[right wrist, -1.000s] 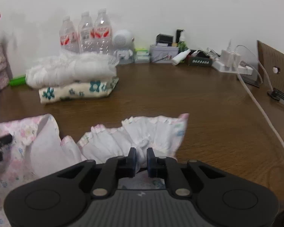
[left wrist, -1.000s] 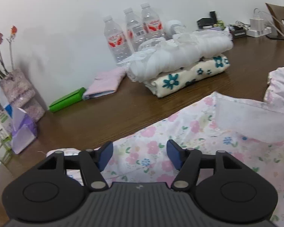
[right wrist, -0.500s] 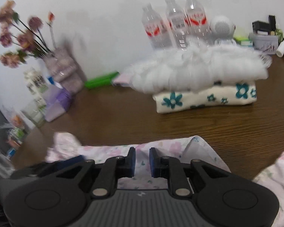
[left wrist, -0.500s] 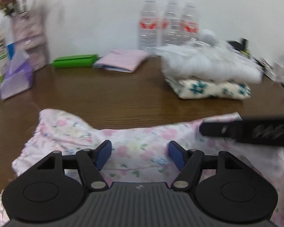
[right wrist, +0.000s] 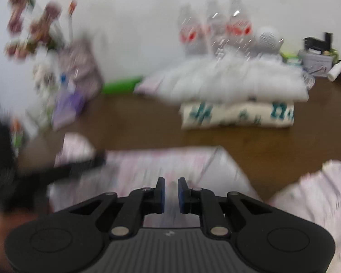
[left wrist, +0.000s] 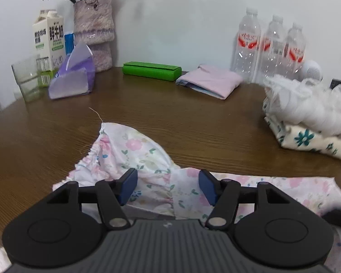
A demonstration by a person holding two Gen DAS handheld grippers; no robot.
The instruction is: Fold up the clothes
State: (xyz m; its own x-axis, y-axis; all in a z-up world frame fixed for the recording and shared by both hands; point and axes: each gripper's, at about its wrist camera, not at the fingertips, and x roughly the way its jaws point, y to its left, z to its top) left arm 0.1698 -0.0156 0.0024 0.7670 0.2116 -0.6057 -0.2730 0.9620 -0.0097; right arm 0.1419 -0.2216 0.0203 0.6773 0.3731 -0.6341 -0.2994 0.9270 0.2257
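Left claw (left wrist: 168, 186) low centre of left wrist frame, blue pads spread wide apart, nothing pinched, hanging over floral garment (left wrist: 143, 157). Right claw (right wrist: 171, 192) low centre of right wrist frame, pads drawn close with a narrow gap; whole view motion-blurred, so cannot tell whether any cloth is caught between them. Floral garment spread flat across lower half of both frames on brown bench (left wrist: 193, 122); gathered sleeve peaking up left of centre in left view, loose thread sticking off its tip, far hem running straight toward lower right. Second ruffled pale piece (right wrist: 316, 188) at lower right of right view, strip of bare wood between it and the main spread. Bare bench band across mid frame behind the hem, widest at left and centre. Back edge crowded: milk carton (left wrist: 48, 38), glass (left wrist: 26, 77), purple tissue pack (left wrist: 72, 77) and fuzzy vase with flowers (left wrist: 94, 29) upper left; green case (left wrist: 151, 70) and folded pink cloth (left wrist: 210, 80) upper centre; three water bottles (left wrist: 271, 45) upper right. Folded stack (left wrist: 307, 125), white ruffled piece on top of teal-flower piece, at right edge, well apart from the hem. Dark blurred shape (right wrist: 56, 173) at left of right view, over the garment's left end.
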